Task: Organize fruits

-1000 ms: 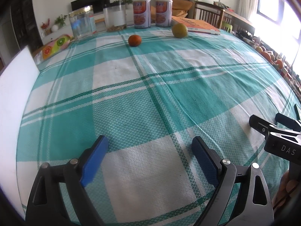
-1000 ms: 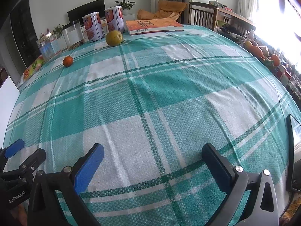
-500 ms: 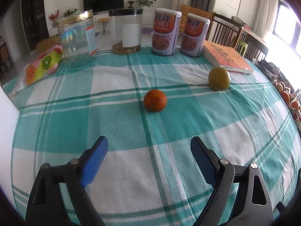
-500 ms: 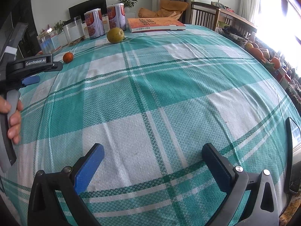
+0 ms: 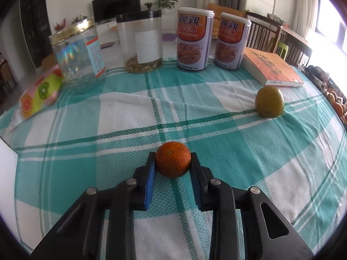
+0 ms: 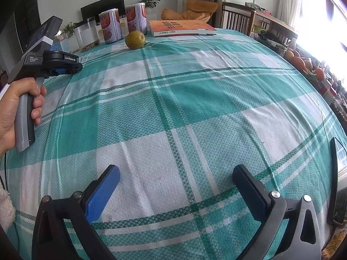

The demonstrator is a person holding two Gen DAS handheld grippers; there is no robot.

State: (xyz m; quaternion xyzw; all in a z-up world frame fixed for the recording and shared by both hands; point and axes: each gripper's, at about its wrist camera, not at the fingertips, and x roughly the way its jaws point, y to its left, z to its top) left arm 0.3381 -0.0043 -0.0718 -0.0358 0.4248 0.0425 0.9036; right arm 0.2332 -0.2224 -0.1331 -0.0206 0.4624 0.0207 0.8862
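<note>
A small orange tangerine [image 5: 173,159] rests on the green-and-white checked tablecloth [image 5: 121,112]. My left gripper [image 5: 173,156] has its jaws closing on it, and the blue pads [image 5: 150,173] press both of its sides. A yellow-green round fruit [image 5: 269,101] lies farther back to the right, near the book. In the right wrist view a hand holds the left gripper [image 6: 73,67] at the far left, and that gripper's body hides the tangerine. The yellow-green fruit [image 6: 135,39] shows at the back. My right gripper [image 6: 176,177] is open over bare cloth.
Along the table's far edge stand a clear gold-lidded jar [image 5: 77,56], a black-lidded jar [image 5: 142,43], two printed cans [image 5: 194,41] and an orange book [image 5: 274,69]. A fruit-print packet [image 5: 39,95] lies at the left. Several oranges [image 6: 303,62] sit beyond the right edge.
My left gripper has travelled forward across the table to the tangerine and closed its jaws on it. The right gripper has stayed where it was.
</note>
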